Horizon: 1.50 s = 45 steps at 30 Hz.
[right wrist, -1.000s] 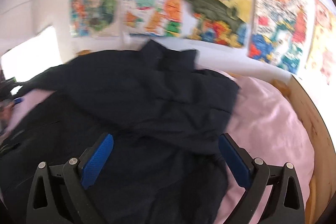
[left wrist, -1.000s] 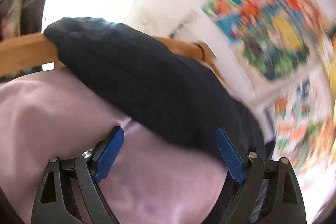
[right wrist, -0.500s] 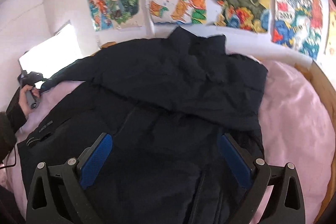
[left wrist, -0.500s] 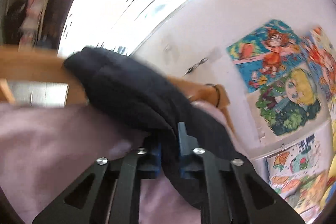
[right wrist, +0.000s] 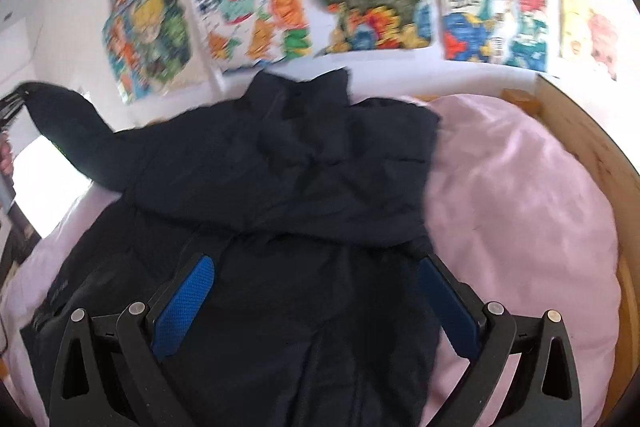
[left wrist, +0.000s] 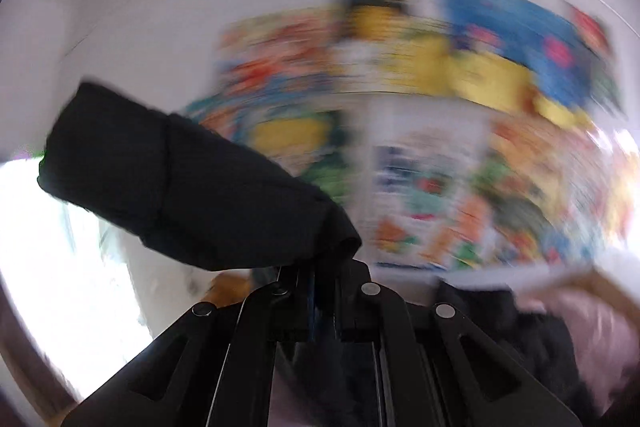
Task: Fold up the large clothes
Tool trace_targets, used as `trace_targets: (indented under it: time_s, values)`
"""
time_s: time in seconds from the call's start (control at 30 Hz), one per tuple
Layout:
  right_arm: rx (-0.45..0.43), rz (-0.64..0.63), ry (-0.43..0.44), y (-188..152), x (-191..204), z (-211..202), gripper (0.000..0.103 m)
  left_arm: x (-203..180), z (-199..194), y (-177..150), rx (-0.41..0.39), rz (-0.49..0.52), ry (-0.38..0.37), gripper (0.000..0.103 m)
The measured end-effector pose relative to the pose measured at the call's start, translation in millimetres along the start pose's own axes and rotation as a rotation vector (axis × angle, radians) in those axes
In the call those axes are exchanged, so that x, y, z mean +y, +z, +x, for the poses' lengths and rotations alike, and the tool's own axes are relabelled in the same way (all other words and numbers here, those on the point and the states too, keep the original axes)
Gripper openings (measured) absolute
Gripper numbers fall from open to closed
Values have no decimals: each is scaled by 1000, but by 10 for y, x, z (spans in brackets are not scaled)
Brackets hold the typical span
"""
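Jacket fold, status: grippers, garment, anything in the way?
Left gripper shut on the sleeve, lifted off the bed. Right gripper open above the dark jacket, holding nothing. Jacket spread on the pink duvet. Nothing in the way.

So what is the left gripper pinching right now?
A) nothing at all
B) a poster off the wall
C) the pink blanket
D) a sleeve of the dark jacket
D: in the left wrist view the left gripper is shut on the jacket sleeve, which sticks up in front of the posters; the right wrist view shows that sleeve raised off the pink blanket.
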State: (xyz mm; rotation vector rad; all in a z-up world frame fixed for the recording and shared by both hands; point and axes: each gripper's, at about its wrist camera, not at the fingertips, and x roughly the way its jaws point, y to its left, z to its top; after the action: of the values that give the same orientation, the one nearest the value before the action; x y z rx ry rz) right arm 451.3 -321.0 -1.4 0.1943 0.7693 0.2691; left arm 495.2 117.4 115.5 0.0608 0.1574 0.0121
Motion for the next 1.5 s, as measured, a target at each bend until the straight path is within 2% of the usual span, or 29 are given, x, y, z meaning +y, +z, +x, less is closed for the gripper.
trace_targets:
  time_s: [0.13,0.23,0.37,0.5,0.63,0.73,0.8,0.93,1.03,1.13,1.17,1.23,1.37,1.43,1.47,1.5]
  values:
    - [-15,82,-39,42,-265,-47,103,-936,219,-17,38,168,-153,4]
    - [-10,132,-55,35,-431,-45,103,-1481,406,-177,79,234,-233,4]
    - [-4,170,-77,0,-577,-28,103,-2137,662,-603,167,318,-335,4]
    - [-5,204,-87,-34,-710,-14,103,-2625,1012,-1147,322,355,-443,4]
    - [-28,246,-75,-73,-848,-2,103,-2791,1313,-1738,539,376,-531,6]
    - [-26,285,-27,-100,-924,52,103,-2804,1376,-1965,617,415,-553,8]
    - [-34,309,31,-113,-956,93,103,-2774,1381,-2036,620,422,-569,8]
    - [-32,378,158,-103,-982,196,103,-2700,1487,-1947,643,390,-607,9]
    - [-17,452,303,-8,-973,366,103,-2794,1436,-1963,627,453,-588,9]
    - [13,492,337,124,-952,595,103,-2821,1206,-2074,621,469,-567,9]
    - [28,509,341,154,-950,665,101,-2817,1186,-2099,618,467,-564,9]
    - [68,546,346,182,-937,802,82,-2801,1189,-2116,623,455,-566,9]
    - [138,561,311,170,-855,991,63,-2761,1165,-2123,640,447,-580,9]
    - [150,563,285,161,-836,1036,49,-2716,1102,-2129,653,454,-585,10]
    - [151,561,271,165,-832,1043,45,-2665,1041,-2133,656,463,-595,10]
    - [152,556,255,171,-828,1047,35,-2627,986,-2140,657,470,-603,10]
